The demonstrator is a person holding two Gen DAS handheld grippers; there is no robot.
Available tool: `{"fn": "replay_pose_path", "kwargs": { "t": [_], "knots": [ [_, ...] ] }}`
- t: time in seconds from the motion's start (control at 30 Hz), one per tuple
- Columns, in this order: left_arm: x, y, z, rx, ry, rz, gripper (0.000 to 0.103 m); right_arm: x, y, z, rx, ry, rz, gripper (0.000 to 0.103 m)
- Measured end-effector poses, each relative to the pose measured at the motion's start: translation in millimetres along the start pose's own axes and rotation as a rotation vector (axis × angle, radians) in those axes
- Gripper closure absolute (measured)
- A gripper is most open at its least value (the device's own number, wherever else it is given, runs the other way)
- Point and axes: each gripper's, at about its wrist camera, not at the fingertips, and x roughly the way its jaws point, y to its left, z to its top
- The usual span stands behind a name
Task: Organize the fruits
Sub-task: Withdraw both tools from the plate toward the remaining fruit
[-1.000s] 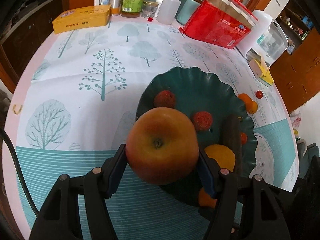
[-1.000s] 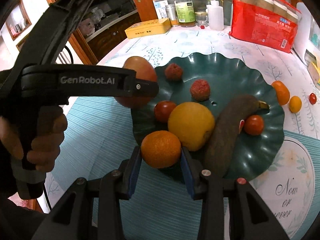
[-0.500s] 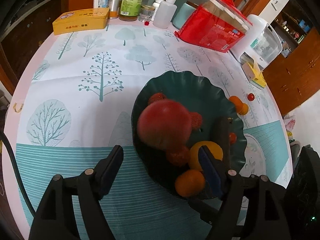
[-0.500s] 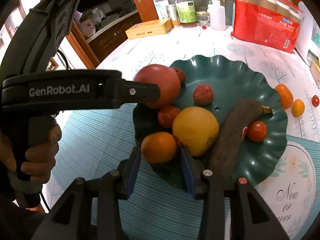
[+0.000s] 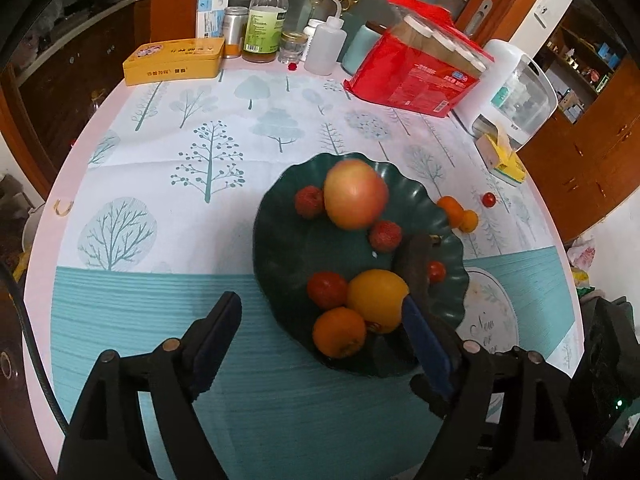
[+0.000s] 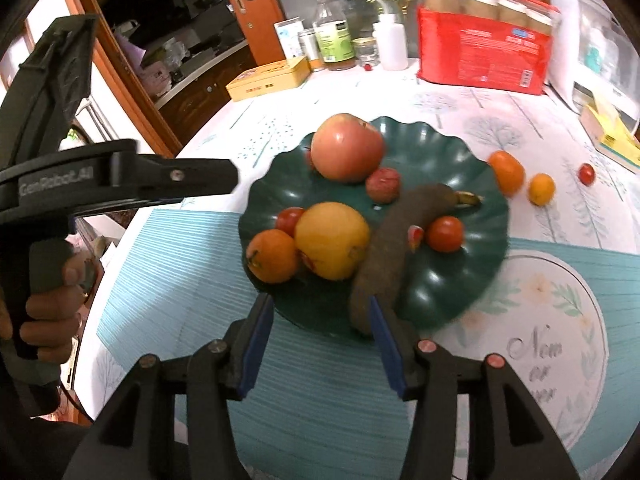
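A dark green wavy plate (image 5: 280, 240) (image 6: 460, 280) holds a big red-yellow apple (image 5: 355, 194) (image 6: 346, 147), a yellow orange (image 5: 377, 300) (image 6: 331, 240), a small orange (image 5: 339, 332) (image 6: 273, 256), a brown banana (image 6: 400, 248), lychees and tomatoes. My left gripper (image 5: 320, 344) is open and empty, near the plate's front edge. My right gripper (image 6: 322, 344) is open and empty, just in front of the plate. Two small oranges (image 5: 458, 213) (image 6: 507, 172) and a cherry tomato (image 5: 488, 199) (image 6: 587, 173) lie on the cloth right of the plate.
At the table's far side stand a yellow tin (image 5: 174, 60), bottles (image 5: 264, 20), a red package (image 5: 416, 72) and a white appliance (image 5: 516, 96). A yellow sponge box (image 5: 502, 156) lies at the right. The left gripper's body (image 6: 100, 176) shows at the left in the right wrist view.
My left gripper opened and let the apple go; the apple now rests at the plate's far side. My right gripper opened off the small orange. Both grippers drew back.
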Motion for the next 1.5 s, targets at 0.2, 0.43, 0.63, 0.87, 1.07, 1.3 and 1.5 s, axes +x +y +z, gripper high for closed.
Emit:
{"fn": "replay_pose_path", "kwargs": {
  "t": [0.2,0.43,0.63,0.87,1.07,1.3,1.5],
  "knots": [
    [-10.9,-31.6,-11.8,-0.018,-0.002,0.023,0.021,-19.5,-32.2,-13.5,0.043,-0.003,0.000,0.053],
    [-11.5,-86.9,-31.1,-0.029,0.010,0.045,0.021,-50.2,-82.1,-31.0,0.071,0.010,-0.015,0.052],
    [-0.4,-133.9,-49.1,-0.056,0.039,0.086,0.021,-77.2,-127.7,-43.7,0.069,0.019,-0.030,0.052],
    [14.1,-175.7,-62.9,-0.096,0.064,0.127,0.021,-95.6,-183.8,-56.6,0.070,0.056,-0.055,0.052],
    [25.4,-203.3,-60.8,-0.113,0.094,0.159,0.021,-105.4,-231.4,-57.7,0.113,0.090,-0.050,0.052],
    [38.9,-225.9,-39.0,-0.121,0.139,0.167,0.021,-111.3,-271.7,-42.7,0.099,0.091,-0.070,0.052],
    [56.3,-237.6,-14.6,-0.134,0.212,0.202,0.021,-113.2,-294.4,-12.9,0.048,0.069,-0.093,0.052]
  ]
}}
